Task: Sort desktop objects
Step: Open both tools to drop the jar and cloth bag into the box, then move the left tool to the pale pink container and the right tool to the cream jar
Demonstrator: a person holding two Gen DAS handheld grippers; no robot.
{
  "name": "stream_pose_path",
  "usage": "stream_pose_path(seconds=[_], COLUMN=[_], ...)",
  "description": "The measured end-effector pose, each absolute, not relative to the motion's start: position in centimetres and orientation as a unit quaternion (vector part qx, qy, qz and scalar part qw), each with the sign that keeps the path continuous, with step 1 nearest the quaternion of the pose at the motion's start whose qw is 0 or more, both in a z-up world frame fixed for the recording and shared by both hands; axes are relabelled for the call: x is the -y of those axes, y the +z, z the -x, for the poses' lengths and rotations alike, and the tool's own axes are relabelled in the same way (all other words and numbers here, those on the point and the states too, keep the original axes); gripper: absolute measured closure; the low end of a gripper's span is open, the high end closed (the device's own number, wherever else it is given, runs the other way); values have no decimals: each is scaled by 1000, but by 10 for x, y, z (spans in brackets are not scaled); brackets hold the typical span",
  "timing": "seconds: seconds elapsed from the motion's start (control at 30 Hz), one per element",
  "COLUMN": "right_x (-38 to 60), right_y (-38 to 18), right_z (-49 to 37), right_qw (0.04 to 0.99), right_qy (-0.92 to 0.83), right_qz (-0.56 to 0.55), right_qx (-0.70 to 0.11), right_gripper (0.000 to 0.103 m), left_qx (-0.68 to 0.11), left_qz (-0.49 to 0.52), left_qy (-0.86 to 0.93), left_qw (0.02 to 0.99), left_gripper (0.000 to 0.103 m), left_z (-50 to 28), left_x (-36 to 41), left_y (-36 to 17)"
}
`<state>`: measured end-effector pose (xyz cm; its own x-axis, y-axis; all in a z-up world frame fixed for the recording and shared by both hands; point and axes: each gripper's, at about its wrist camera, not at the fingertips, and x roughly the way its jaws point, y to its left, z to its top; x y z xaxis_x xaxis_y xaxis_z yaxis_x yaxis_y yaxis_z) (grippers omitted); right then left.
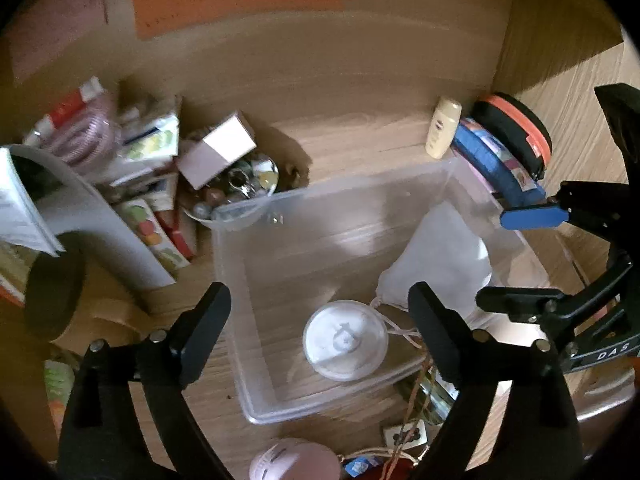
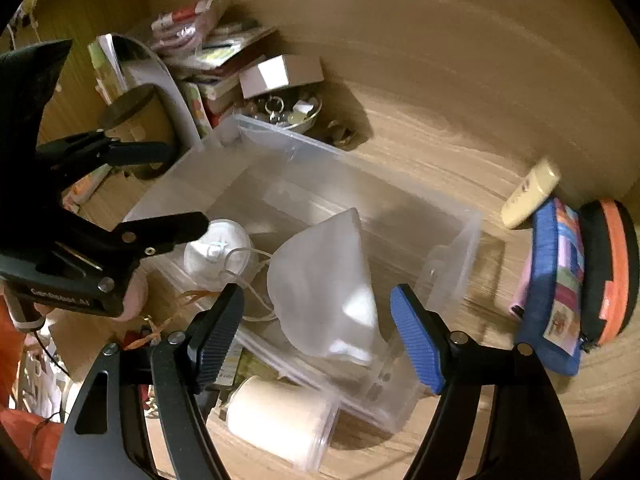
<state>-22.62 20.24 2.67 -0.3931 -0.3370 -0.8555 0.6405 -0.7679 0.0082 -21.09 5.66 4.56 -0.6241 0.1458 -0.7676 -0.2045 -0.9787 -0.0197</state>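
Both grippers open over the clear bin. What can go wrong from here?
1. The white pouch leans on the clear bin wall; it may slump.
2. A cord trails from the round white case near the right gripper; it might snag.
3. The left gripper could clip the bin rim.

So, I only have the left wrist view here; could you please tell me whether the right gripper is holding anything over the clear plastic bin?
Observer: No. The right gripper is open, its pads clear of the frosted white pouch lying in the clear plastic bin.
Operator: Thank you. Is anything lying in front of the bin's near wall?
Observer: Yes, a white roll in a clear cylindrical case lies on its side on the wooden desk.
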Motion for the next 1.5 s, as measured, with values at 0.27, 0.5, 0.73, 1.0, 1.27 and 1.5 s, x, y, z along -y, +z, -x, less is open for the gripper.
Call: stream_pose_path(seconds=[0.27, 0.5, 0.73, 1.0, 1.27, 1.5], right_x=[-216, -233, -249, -256, -258, -262], right_y=[49, 69, 76, 60, 29, 4], right_z=[204, 179, 155, 139, 130, 126], right_qw=[287, 273, 263, 239, 232, 221], right_qy=[-847, -879, -897, -907, -903, -897], right_qz=[-426, -370, -337, -330, -353, -379], right_qx=[-138, -129, -109, -106, -81, -56], right_gripper=[29, 19, 17, 17, 17, 17], left_qx=[-42, -36, -29, -17, 1, 33], left_qz=[384, 361, 347, 347, 375, 411], left_qy=[919, 930, 937, 938, 927, 911], left_qw=[77, 58, 30, 15, 10, 20], left_gripper=[8, 4, 4, 3, 3, 3], left_z=[181, 152, 124, 102, 94, 96], left_x=[-47, -37, -21, -5, 7, 12], left_y=[69, 76, 71, 54, 22, -8])
